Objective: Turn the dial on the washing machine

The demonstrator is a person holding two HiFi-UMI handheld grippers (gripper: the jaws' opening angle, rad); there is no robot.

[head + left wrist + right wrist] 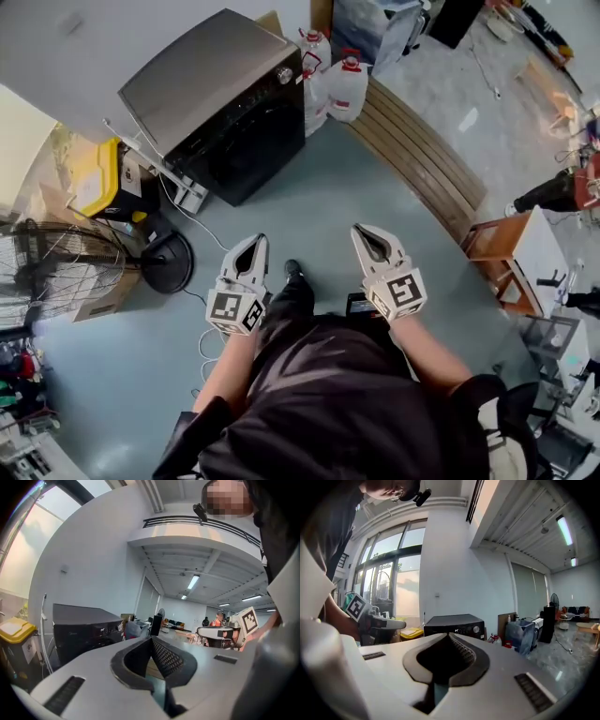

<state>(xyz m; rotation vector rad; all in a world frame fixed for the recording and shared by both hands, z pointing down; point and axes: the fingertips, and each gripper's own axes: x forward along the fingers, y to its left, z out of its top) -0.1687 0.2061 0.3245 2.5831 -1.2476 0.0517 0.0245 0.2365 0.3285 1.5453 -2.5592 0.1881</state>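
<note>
The washing machine (220,103) is a dark front-loader with a grey top, standing at the upper left of the head view. Its round silver dial (285,75) sits at the right end of the control panel. Both grippers hang in the air over the blue floor, well short of the machine. My left gripper (257,242) and right gripper (360,231) are side by side and point toward it, each shut with nothing held. In the left gripper view the machine (84,630) and dial (119,627) show beyond the closed jaws. The right gripper view shows the dial (476,629) too.
A yellow-lidded bin (94,178) and a floor fan (56,272) stand left of the machine. A cable (192,216) trails across the floor. White jugs (342,84) sit to its right beside a wooden bench (422,159). A wooden stool (511,253) is at the right.
</note>
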